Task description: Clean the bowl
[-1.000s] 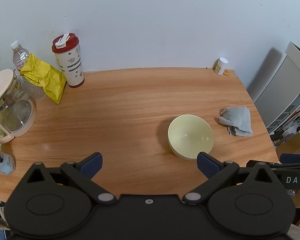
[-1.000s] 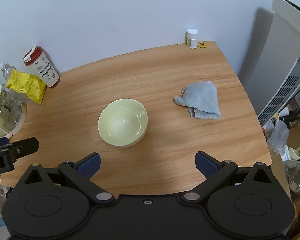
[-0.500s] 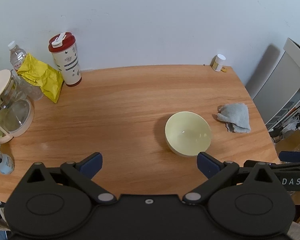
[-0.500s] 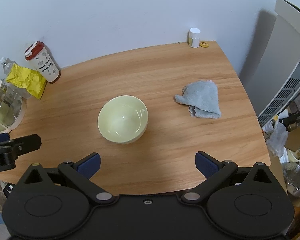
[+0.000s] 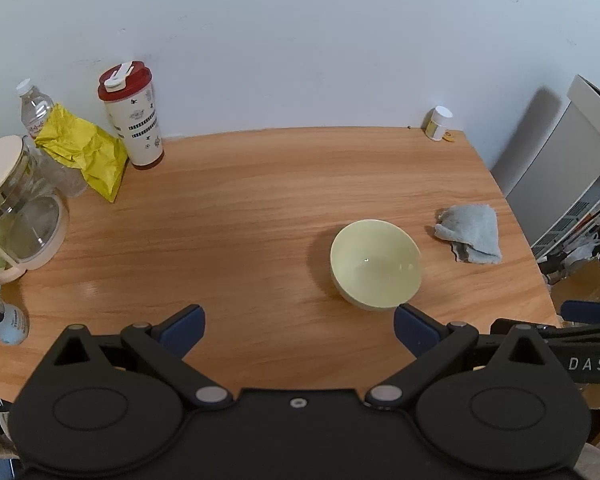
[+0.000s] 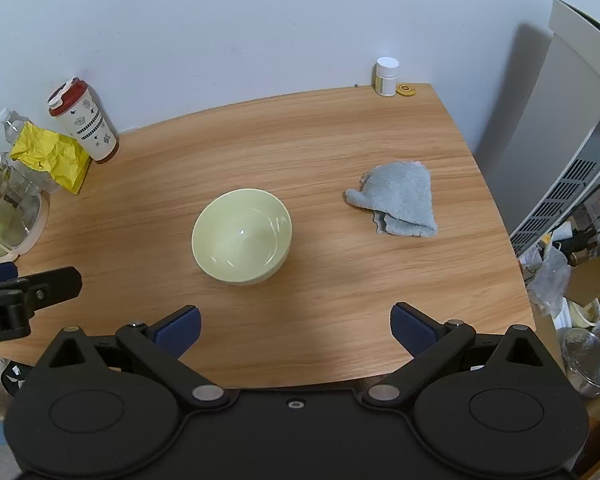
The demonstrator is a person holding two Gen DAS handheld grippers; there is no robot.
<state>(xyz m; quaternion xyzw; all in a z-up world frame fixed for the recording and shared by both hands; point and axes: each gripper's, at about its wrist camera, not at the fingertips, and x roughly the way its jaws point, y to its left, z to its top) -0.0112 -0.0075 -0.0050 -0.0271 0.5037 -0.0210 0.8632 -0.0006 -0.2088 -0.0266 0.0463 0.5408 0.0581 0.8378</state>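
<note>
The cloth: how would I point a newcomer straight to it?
Start at the wooden table and find the pale green bowl near its middle. The cloth lies flat to the bowl's right, apart from it, toward the table's right edge. It is the only soft thing there: grey-blue, fluffy, loosely folded.

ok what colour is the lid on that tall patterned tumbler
Dark red, with a white flip tab; the tumbler lid shows best in the left wrist view.

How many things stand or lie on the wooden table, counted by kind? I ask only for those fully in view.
Bowl: 1
Cloth: 1
Tumbler: 1
Water bottle: 1
Yellow bag: 1
Glass jug: 1
Small white-capped jar: 1
Small yellow disc: 1
Total: 8
</note>
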